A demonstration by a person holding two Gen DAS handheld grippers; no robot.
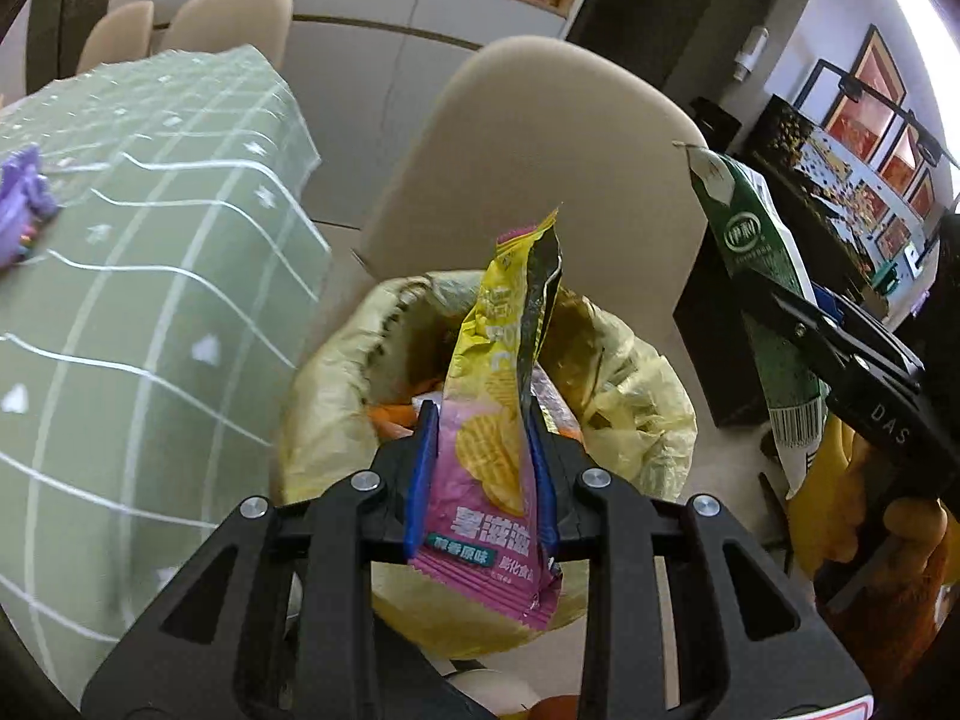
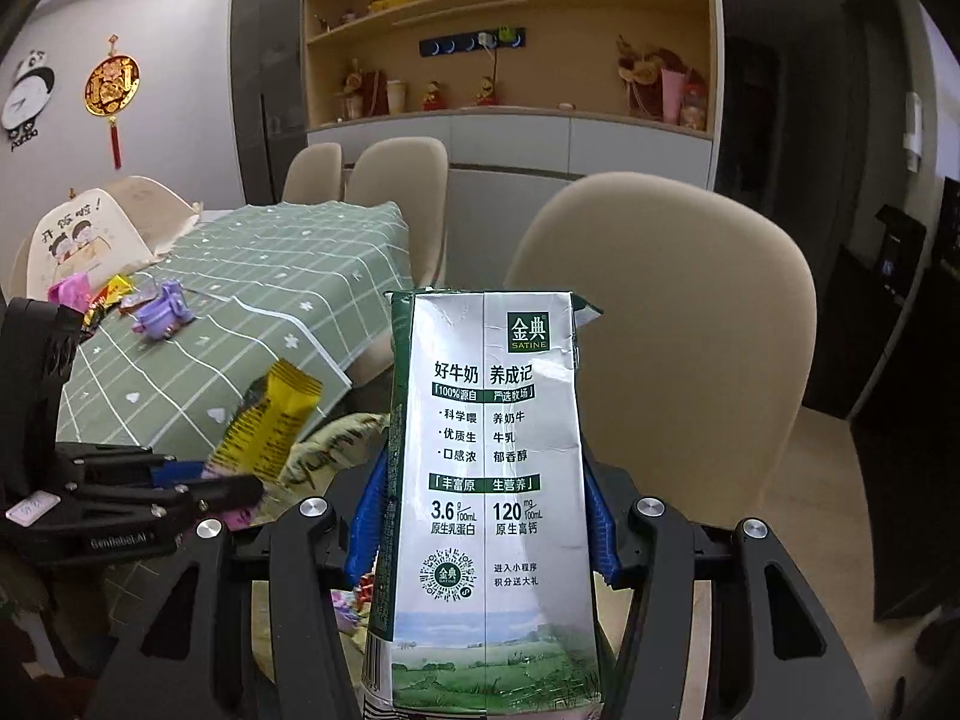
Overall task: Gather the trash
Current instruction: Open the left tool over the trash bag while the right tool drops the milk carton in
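Observation:
My left gripper [image 1: 480, 420] is shut on a pink and yellow chip bag [image 1: 498, 444] and holds it over the open trash bin with a yellow liner [image 1: 630, 396]. My right gripper [image 2: 480, 480] is shut on a flattened green and white milk carton [image 2: 489, 480]. The carton also shows in the left wrist view [image 1: 762, 276], at the right and beside the bin. The left gripper [image 2: 234, 489] with the chip bag [image 2: 270, 420] shows at the left of the right wrist view. Several wrappers [image 2: 159, 306] lie on the green checked tablecloth [image 2: 270, 276].
A beige chair [image 1: 540, 168] stands just behind the bin. The table [image 1: 150, 240] is to the left, with more chairs [image 2: 396, 180] at its far end. A dark cabinet [image 2: 888, 312] is on the right, and shelves [image 2: 510, 30] line the back wall.

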